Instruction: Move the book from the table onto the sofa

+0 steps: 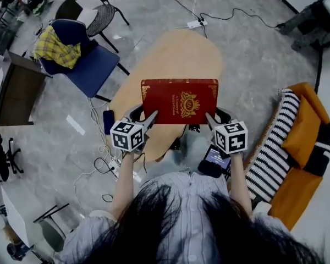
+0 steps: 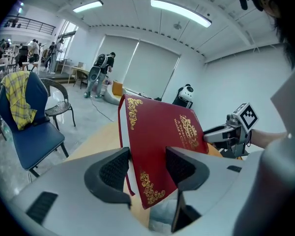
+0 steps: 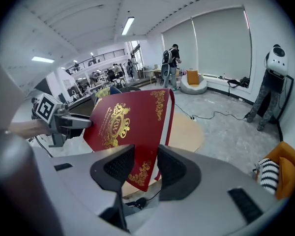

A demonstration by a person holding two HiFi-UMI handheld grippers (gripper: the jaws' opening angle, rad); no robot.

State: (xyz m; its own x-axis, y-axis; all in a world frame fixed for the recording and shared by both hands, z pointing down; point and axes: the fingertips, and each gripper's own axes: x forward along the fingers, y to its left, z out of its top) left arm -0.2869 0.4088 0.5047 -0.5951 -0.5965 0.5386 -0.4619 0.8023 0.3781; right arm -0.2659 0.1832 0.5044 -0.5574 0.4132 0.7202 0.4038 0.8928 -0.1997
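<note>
Dark hair [image 1: 154, 224] hung nearest; left gripper [image 1: 147, 118] and right gripper [image 1: 212, 120] each clamped the red book [image 1: 179, 100] above the desk [image 1: 170, 54].

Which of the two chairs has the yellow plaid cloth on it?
The blue chair: the yellow plaid cloth is draped over its backrest. The black mesh chair beyond it has no cloth on it.
</note>
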